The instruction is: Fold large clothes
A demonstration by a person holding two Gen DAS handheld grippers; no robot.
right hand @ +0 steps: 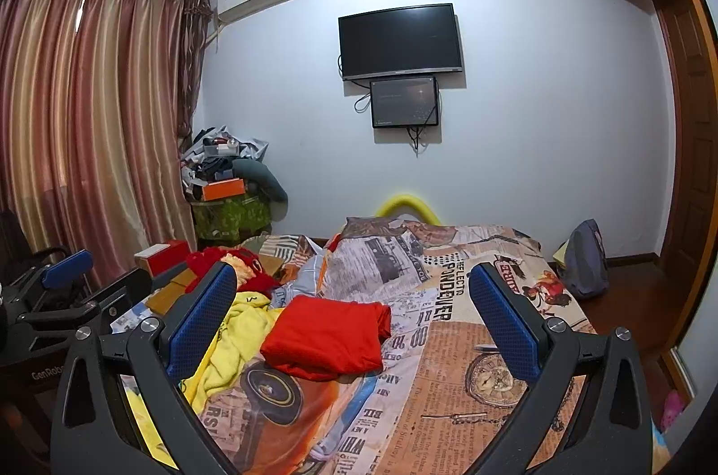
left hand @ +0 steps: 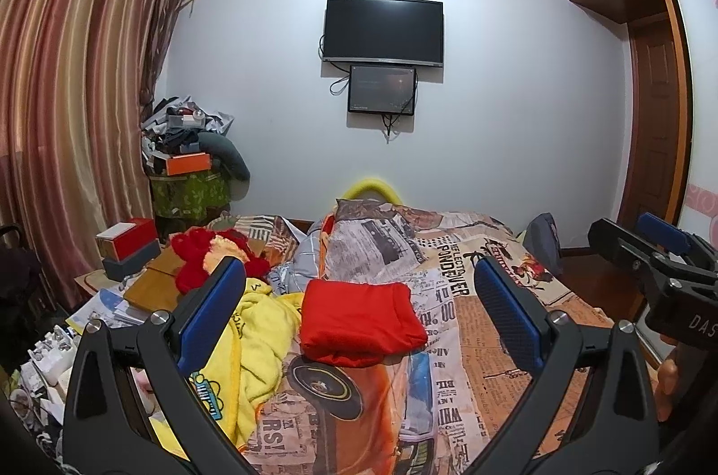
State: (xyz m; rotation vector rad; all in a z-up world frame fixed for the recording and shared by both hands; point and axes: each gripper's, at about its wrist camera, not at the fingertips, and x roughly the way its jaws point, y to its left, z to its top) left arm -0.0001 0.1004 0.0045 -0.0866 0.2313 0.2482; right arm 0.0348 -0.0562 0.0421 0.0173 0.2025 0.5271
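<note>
A red garment is seen lying on the bed, on top of the printed bedcover. It looks already folded into a thick, flat bundle. Just beside it, on its left, a yellow cloth is lying loose and crumpled. Farther back, a fluffy red and yellow pile is seen near some boxes.

The left tongs are held wide open above the bed, and nothing is held between them. The right tongs are also held wide open and nothing is gripped. Both are kept apart from the clothes and touch nothing.

The yellow cloth is judged to be the next thing to be folded, since it is still in a heap. It looks soft, floppy and light, and a bit fuzzy like a towel. It will not break and will probably not slip much, but it will sag and bunch up when lifted. It is best taken at an edge or a corner, one corner in each of the tongs, so it can be pulled flat. Its corners are hidden in the wrinkles, so they may have to be found first. Only one layer should be pinched, or the bedcover below could be caught too.
</note>
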